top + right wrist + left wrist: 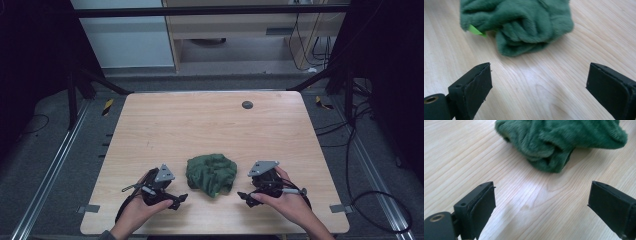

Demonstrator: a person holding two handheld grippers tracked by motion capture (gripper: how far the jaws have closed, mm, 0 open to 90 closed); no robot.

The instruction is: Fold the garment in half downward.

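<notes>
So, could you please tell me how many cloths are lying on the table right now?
1. A single crumpled green cloth lies near the table's front edge, between the open left gripper and open right gripper, touching neither. Its folds could hide something smaller.

Readable text: none in any view.
Green cloth [211, 173]: a small bright-green tag [476, 30] sticks out of its folds in the right gripper view; no lettering can be made out on it.
Desk [200, 125]: bare wood grain, no label; the dark round disc [247, 104] near its far edge carries no legible mark.
Floor stickers: yellow-and-black striped tape [107, 106], stripes alone, no words.
</notes>
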